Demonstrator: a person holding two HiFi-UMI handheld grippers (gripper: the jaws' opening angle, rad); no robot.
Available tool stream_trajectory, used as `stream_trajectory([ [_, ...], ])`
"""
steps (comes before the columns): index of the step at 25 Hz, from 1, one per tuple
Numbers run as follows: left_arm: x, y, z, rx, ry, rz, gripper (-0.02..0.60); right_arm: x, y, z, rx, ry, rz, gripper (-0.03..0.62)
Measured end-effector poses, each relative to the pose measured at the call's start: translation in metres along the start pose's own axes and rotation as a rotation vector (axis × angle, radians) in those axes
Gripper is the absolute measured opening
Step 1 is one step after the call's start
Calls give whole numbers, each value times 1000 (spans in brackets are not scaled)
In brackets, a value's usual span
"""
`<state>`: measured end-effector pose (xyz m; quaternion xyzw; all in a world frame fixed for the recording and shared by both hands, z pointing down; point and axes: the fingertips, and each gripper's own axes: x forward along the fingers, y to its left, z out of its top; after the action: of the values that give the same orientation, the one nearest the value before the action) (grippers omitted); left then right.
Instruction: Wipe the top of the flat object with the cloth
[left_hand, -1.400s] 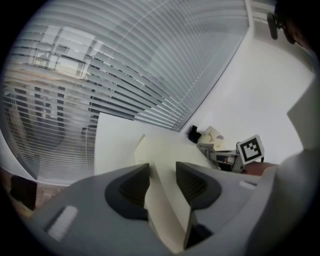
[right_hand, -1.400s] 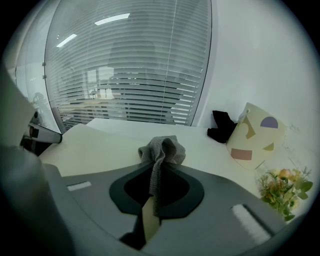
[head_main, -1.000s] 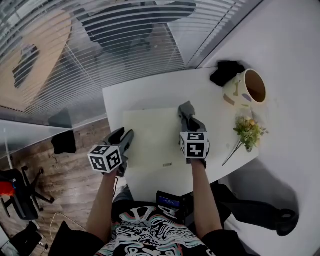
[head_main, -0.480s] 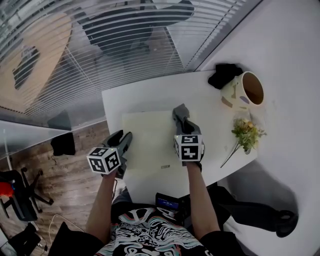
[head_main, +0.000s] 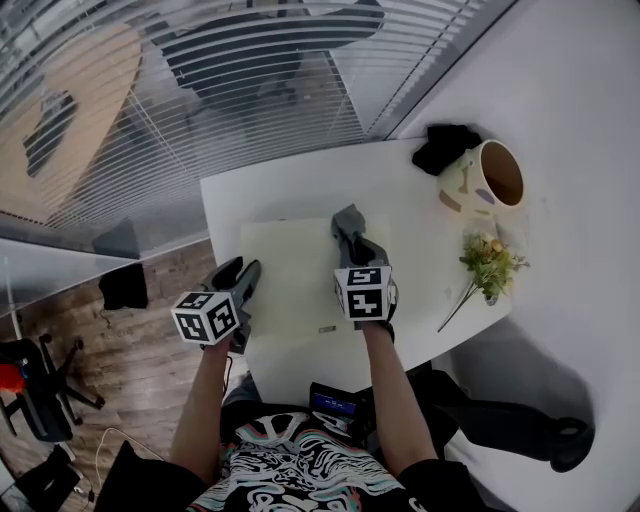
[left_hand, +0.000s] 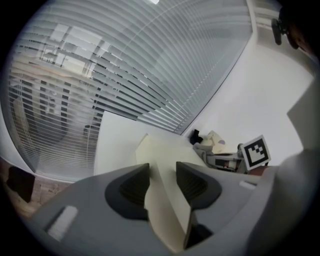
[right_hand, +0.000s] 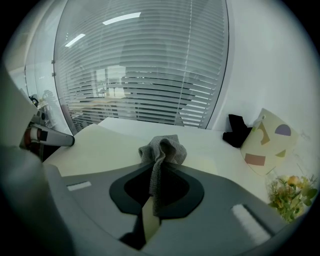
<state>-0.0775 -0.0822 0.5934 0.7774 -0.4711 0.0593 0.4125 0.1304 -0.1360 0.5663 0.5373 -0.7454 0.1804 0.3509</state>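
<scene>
white table (head_main: 300, 186), right hand-held gripper (right_hand: 159, 176) clamps cloth (right_hand: 164, 148) atop board (head_main: 290, 272), left (head_main: 246, 270) clamps board's edge

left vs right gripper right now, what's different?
Left gripper is shut on the cream board at its left edge; right gripper is shut on the grey cloth. Left sits at the board's rim; right is over its top, cloth seemingly touching it. Both are clamped on something.
</scene>
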Motion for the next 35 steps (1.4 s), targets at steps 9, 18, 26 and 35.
stream_trajectory([
  [9,0,-1,-1,-16,-19,0,210,4,23,-1,-10,-5,44,14],
  [18,0,-1,-2,-29,-27,-4,210,6,35,0,-28,-10,71,14],
  [26,0,-1,-2,-35,-41,-6,212,6,43,1,-42,-6,84,14],
  [35,0,-1,-3,-39,-47,-13,212,7,57,4,-57,-11,101,14],
])
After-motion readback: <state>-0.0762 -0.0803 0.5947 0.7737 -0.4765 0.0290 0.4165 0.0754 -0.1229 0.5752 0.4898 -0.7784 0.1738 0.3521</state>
